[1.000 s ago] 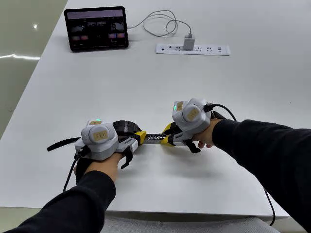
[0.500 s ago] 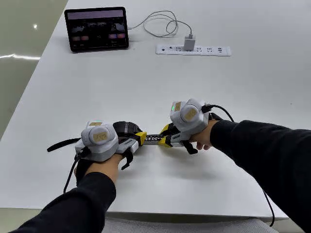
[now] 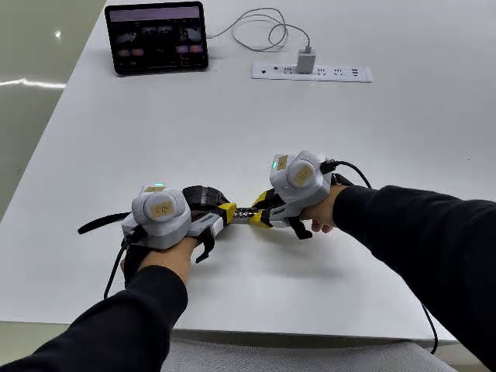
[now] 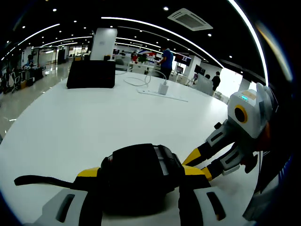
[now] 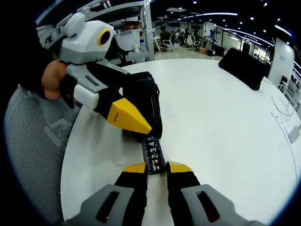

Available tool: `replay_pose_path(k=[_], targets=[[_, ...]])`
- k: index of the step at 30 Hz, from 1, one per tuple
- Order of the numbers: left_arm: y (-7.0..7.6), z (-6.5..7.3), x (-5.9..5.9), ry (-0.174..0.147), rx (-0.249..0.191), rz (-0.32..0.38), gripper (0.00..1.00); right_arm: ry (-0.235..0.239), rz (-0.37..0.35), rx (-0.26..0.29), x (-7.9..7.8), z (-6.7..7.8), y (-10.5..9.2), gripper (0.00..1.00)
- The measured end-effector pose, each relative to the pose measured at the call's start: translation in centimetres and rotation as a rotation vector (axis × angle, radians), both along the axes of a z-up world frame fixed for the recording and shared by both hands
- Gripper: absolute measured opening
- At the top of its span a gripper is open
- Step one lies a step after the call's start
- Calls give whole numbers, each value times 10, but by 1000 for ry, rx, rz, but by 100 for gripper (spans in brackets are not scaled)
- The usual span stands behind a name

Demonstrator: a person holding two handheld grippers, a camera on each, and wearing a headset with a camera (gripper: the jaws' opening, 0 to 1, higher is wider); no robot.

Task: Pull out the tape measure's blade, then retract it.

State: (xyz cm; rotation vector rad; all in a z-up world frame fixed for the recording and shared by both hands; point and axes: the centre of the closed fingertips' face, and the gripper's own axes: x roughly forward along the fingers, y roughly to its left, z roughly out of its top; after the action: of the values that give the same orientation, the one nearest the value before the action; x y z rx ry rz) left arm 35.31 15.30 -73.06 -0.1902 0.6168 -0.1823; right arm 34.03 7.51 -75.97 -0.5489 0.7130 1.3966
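Tape measure [image 3: 201, 199] on white table [image 3: 232, 124], body clamped btwn L gripper [image 4: 142, 172] jaws, short blade [image 5: 153, 153] out toward 3 o'clock, tip pinched by R gripper [image 5: 157, 168], grippers near each other

Left gripper [image 3: 215, 211] points right, fingers [image 4: 193, 170] clamped on the case [image 4: 138, 176]. Right gripper [image 3: 260, 211] faces it, tips almost meeting, fingers [image 5: 181, 168] pinched on the blade [image 5: 153, 153]. Both forearms in dark sleeves [image 3: 139, 318], the right one angled in from the right.
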Motion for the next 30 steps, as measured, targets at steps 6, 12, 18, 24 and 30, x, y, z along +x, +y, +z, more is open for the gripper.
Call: replay_pose_path(k=[6, 12, 18, 24, 30], targets=[[0, 0, 0, 0, -5, 2, 61, 2, -1, 9, -1, 1, 5, 11], [1, 0, 1, 1, -13, 4, 61, 3, 1, 13, -2, 2, 10, 11], [1, 0, 1, -1, -15, 3, 61, 5, 3, 16, -1, 0, 14, 11], [0, 0, 1, -1, -15, 3, 61, 7, 4, 16, 0, -1, 17, 11], [0, 1, 0, -1, -17, -1, 61, 18, 0, 22, -2, -1, 22, 11]])
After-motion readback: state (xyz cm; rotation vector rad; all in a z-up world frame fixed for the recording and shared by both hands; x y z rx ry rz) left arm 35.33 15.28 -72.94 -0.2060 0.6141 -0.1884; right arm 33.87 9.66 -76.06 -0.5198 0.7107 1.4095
